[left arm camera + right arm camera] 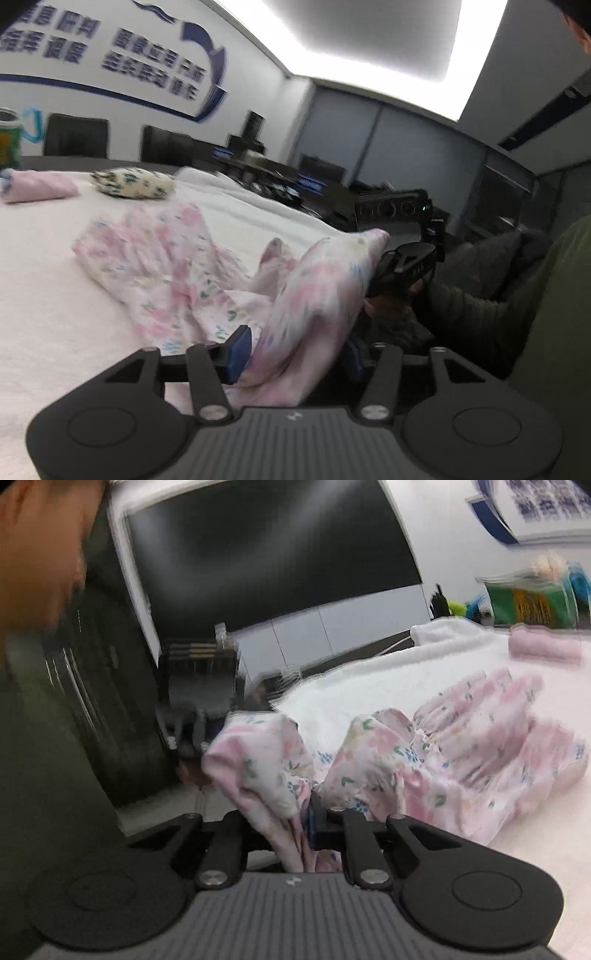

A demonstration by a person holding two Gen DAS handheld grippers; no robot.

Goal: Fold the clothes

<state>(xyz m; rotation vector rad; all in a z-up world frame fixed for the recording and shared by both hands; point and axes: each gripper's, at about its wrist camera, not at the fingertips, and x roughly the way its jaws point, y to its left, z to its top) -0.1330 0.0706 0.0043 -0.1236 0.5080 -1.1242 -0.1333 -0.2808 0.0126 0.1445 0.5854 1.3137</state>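
Floral garment (177, 266) lies partly on the white-covered surface (55, 314), its near end lifted off it between my two tools. My left gripper (291, 354) has its jaws clenched on one bunch of the cloth, and my right gripper (299, 823) bites another. I judge the edge between them needs pulling taut and level before it is laid over. The garment's long axis runs from my jaws away across the surface, its gathered far end toward the folded pink piece (37, 188).
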